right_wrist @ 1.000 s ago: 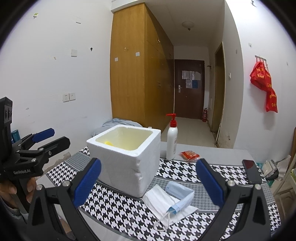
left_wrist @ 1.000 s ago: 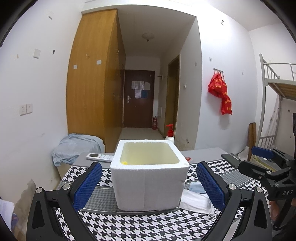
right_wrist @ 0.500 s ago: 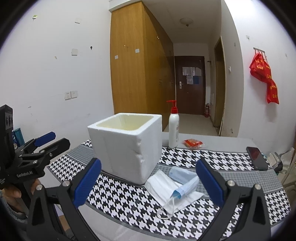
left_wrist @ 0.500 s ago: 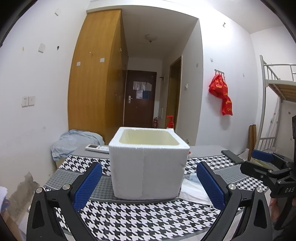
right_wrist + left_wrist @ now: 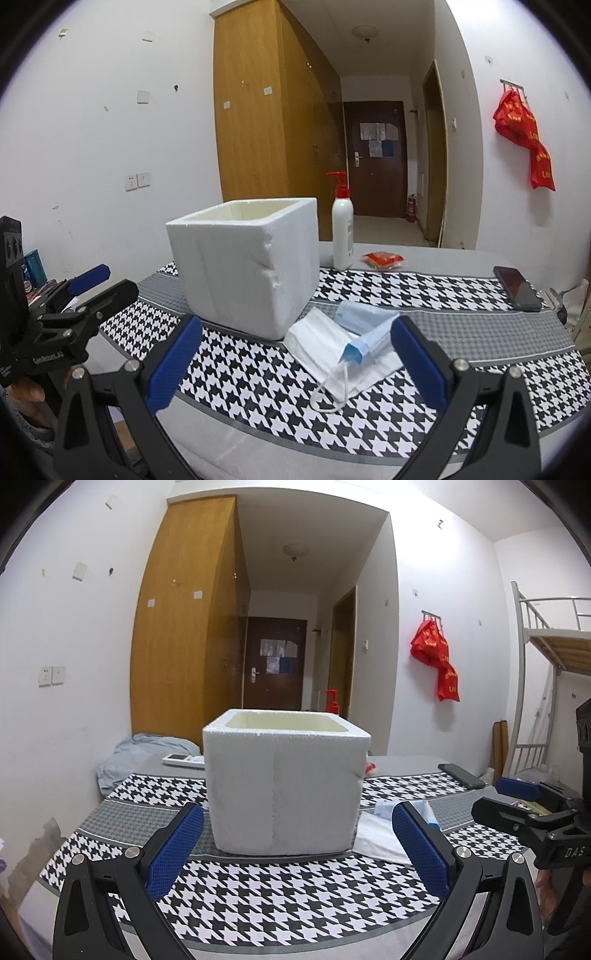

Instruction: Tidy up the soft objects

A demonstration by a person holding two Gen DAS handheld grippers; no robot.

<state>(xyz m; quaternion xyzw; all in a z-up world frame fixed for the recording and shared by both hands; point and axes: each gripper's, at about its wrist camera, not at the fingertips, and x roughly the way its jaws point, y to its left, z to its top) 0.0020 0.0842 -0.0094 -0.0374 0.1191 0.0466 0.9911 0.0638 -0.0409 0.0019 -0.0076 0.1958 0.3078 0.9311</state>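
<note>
A white foam box stands open-topped on the houndstooth table cloth; it also shows in the right wrist view. Right of it lie a white face mask and blue face masks, partly seen in the left wrist view. My left gripper is open and empty, in front of the box. My right gripper is open and empty, just short of the masks. Each gripper shows in the other's view: the right one, the left one.
A white pump bottle with a red top and a red packet stand behind the box. A black phone lies at the right edge. A remote and blue cloth lie at the far left.
Both grippers have dropped lower toward the table, so the inside of the box is out of sight. The right gripper has come closer to the masks. Both stay open.
</note>
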